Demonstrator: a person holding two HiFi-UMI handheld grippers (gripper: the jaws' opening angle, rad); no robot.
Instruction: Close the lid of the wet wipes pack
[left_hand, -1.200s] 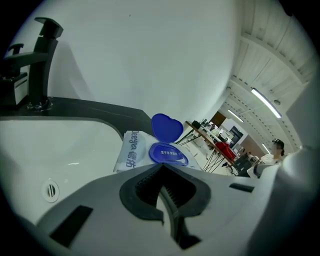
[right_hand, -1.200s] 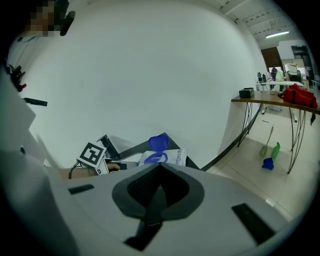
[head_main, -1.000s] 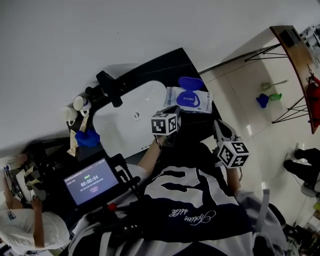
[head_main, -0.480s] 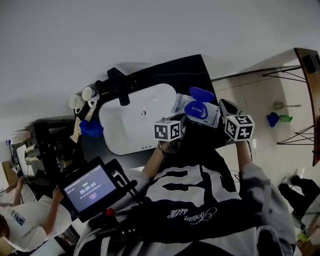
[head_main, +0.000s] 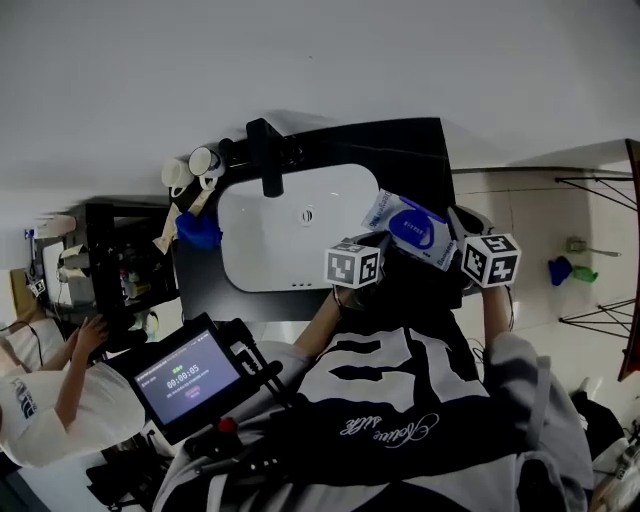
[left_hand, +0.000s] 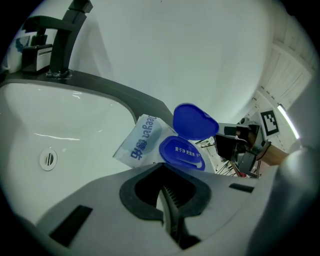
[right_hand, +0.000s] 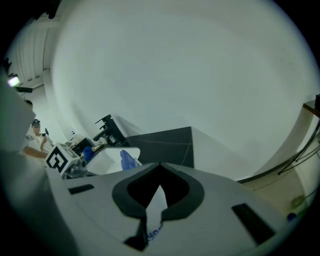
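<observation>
A black faucet (head_main: 266, 162) stands over the white sink (head_main: 262, 252), a blue cloth (head_main: 200, 232) beside its rim.

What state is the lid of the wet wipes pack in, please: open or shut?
Open: the left gripper view shows the blue lid raised above its oval base on the wet wipes pack.

The left claw (left_hand: 169, 207) has its jaws together, empty — just beyond it the wet wipes pack (left_hand: 141, 143) lies at the white sink (left_hand: 75, 120) edge, blue lid (left_hand: 194, 121) raised open.
</observation>
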